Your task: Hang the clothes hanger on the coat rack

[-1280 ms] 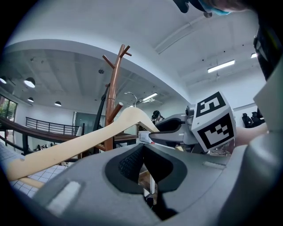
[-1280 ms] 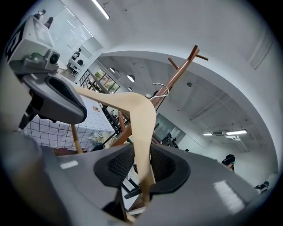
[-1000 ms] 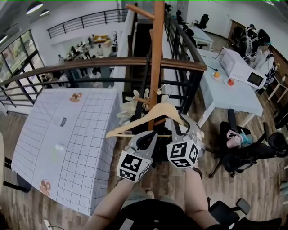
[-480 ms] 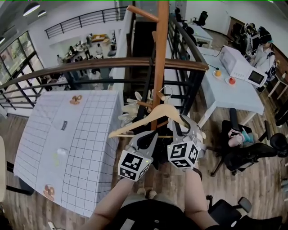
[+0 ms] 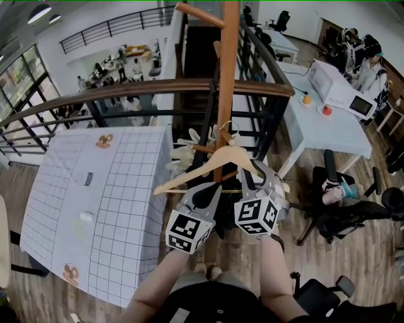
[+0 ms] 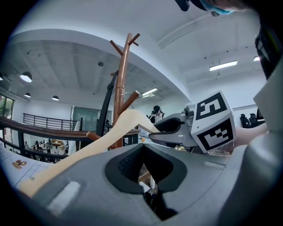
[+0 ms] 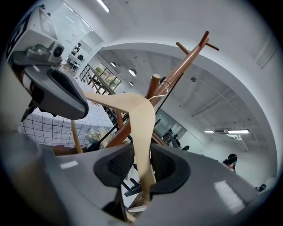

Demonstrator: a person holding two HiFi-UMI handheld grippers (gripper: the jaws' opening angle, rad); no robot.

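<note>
Two grippers hold the clothes hanger (image 5: 214, 163) beside the coat rack (image 5: 225, 76). Your right hand-held gripper (image 7: 142, 152) pinches its sloped arm. Your left hand-held gripper (image 6: 143, 152) is closed, apparently on the lower bar. The smooth, curved pale wood may slip in the pads. If you tilt it, the thin wire hook (image 5: 225, 128) could miss the round pegs (image 5: 199, 14).

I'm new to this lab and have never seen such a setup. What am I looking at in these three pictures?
A person holds two handheld two-jaw tools; the marker cubes are part of them. One picture comes from a camera on the person's head, looking down. The other two cameras ride on the tools. The right tool clamps the sloping arm of a wooden clothes hanger. The left tool seems to pinch its lower bar. The hanger is held beside a wooden coat rack. To the left stands a table with a grid cloth and small items.
</note>
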